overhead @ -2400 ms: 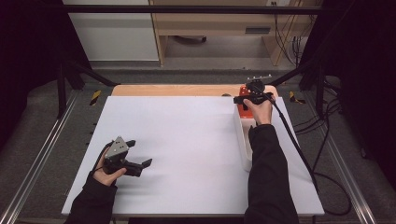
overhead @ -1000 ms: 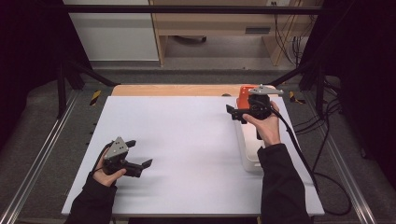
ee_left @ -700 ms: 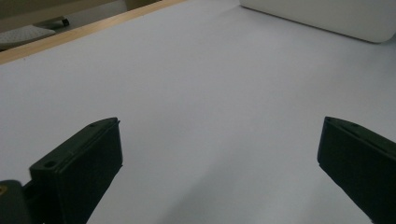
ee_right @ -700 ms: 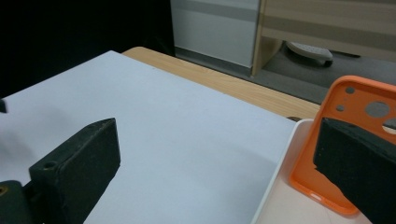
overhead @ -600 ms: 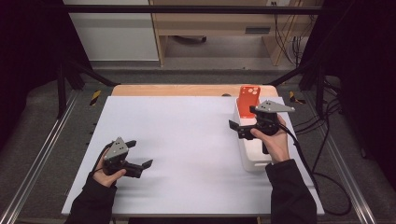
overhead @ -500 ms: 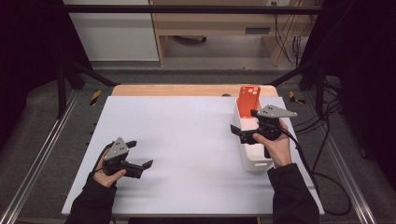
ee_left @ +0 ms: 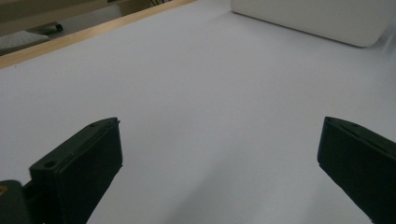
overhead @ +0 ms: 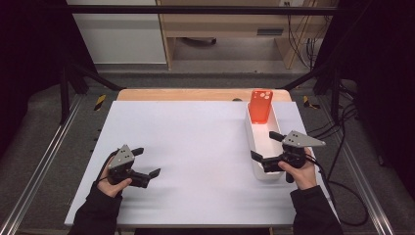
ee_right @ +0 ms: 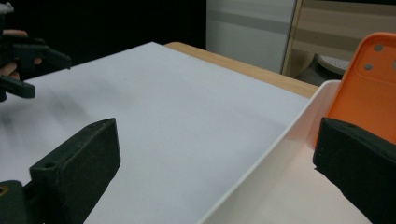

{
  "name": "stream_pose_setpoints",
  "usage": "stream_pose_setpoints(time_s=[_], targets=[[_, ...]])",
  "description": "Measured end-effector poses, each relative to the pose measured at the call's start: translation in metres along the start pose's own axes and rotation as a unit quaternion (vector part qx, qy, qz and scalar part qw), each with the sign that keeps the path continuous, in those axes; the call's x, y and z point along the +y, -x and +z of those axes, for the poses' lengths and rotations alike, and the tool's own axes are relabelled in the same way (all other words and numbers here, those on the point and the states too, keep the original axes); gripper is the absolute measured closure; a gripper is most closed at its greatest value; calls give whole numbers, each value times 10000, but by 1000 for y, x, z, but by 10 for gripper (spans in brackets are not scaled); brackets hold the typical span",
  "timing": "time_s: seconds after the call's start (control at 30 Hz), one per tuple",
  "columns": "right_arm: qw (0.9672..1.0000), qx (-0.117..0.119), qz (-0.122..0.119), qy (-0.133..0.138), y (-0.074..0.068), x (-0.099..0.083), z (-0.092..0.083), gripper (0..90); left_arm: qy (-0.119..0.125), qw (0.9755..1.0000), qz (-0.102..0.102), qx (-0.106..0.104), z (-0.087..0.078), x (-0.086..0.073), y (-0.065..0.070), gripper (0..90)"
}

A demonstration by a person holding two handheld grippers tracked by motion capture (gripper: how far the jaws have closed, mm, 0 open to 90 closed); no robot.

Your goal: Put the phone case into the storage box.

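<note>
On the table's right side, a white tray (overhead: 255,147) runs front to back, with an orange case (overhead: 260,105) standing nearly upright at its far end, leaning on the end wall. Right gripper (overhead: 268,147) hovers over the tray's near half, jaws wide apart, holding nothing. Left gripper (overhead: 146,162) sits low over bare table (overhead: 195,137) at front left, well apart from the tray, jaws also wide apart and empty.

Step in hand, as I judge it: the case is set in the tray and the right gripper is clear of it, so placing looks done, or a re-grip is pending. Cannot tell which from this alone. If the case is to be taken again, the right gripper must travel to the tray's far end and line its jaws across the thin edge of the case; a lean like that could tip under a careless touch.

High view gives the whole layout: both hands, tray length, the case's position at the far end. Right gripper view gives the close-up: the tray rim passing between the jaws, the case (ee_right: 369,88) with its small holes just beyond the right jaw, and the left gripper (ee_right: 28,65) far off. Left gripper view adds the tray's outer wall (ee_left: 322,21) across open table, with both jaws spread.
</note>
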State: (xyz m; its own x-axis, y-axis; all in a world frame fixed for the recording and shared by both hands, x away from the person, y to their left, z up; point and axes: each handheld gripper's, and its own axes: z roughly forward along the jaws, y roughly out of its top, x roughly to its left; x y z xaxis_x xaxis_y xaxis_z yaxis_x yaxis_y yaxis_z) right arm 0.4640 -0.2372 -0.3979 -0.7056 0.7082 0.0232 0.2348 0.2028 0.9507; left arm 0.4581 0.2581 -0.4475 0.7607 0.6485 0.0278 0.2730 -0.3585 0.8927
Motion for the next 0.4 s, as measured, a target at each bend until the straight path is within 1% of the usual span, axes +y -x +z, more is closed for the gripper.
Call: stream_pose_setpoints(time_s=[0.03,0.17,0.23,0.4], targets=[[10000,-17,-22,15,1,-2,-1,12,1,10000,5,-6,0,0,0,0],[10000,-46,35,-34,2,-9,-4,10,17,10000,28,-35,0,1,1,0],[10000,-43,18,-35,3,-15,-7,8,29,10000,25,-44,0,1,1,0],[10000,-62,56,-1,6,-20,-12,8,53,10000,36,-58,-1,2,2,0]])
